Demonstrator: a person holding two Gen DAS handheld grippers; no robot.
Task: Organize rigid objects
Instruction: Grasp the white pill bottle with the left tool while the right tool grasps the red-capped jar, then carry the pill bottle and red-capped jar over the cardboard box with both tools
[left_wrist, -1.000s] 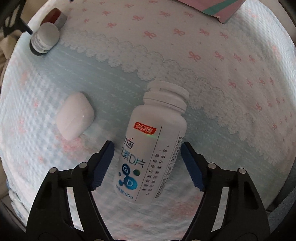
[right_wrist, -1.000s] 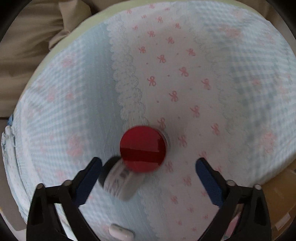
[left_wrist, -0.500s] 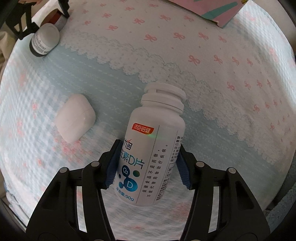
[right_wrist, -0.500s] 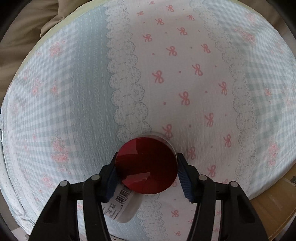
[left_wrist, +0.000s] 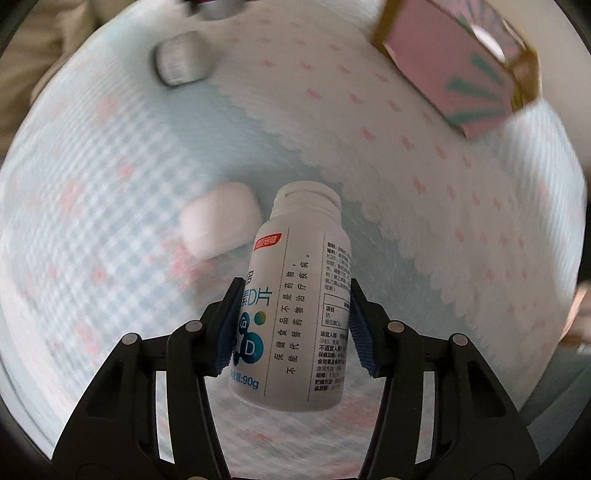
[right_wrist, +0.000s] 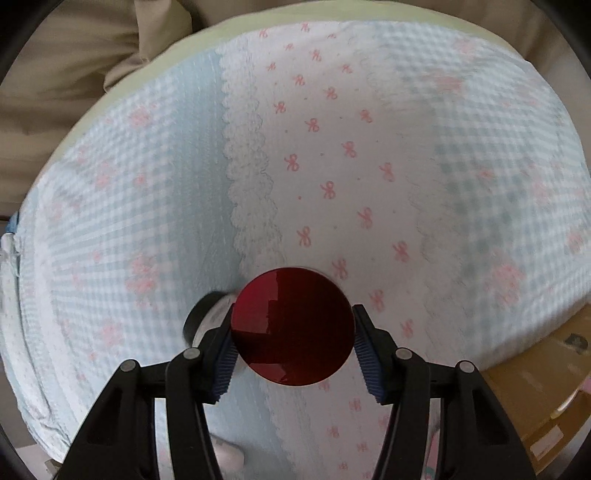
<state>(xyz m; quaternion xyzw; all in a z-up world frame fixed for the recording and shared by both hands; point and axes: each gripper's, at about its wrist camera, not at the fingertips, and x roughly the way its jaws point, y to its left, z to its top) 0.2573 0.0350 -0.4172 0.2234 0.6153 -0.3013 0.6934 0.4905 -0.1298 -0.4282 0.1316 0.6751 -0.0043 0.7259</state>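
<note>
My left gripper (left_wrist: 291, 325) is shut on a white pill bottle (left_wrist: 295, 306) with blue lettering, held off the patterned cloth (left_wrist: 110, 166), cap pointing away. A white earbud case (left_wrist: 218, 225) lies on the cloth just left of it. My right gripper (right_wrist: 291, 343) is shut on a red-lidded jar (right_wrist: 291, 326), seen lid-on. A small dark bottle with a white label (right_wrist: 203, 321) lies beside the left finger, partly hidden; it also shows blurred in the left wrist view (left_wrist: 181, 62).
A pink and teal box (left_wrist: 465, 62) sits at the far right in the left wrist view. A cardboard box edge (right_wrist: 546, 391) shows at the lower right in the right wrist view. Beige fabric (right_wrist: 74, 74) lies beyond the cloth's far edge.
Both grippers closed from open, the left on the pill bottle and the right on the red-lidded jar. The left one has lifted and tilted the bottle; the view is blurred by motion.
</note>
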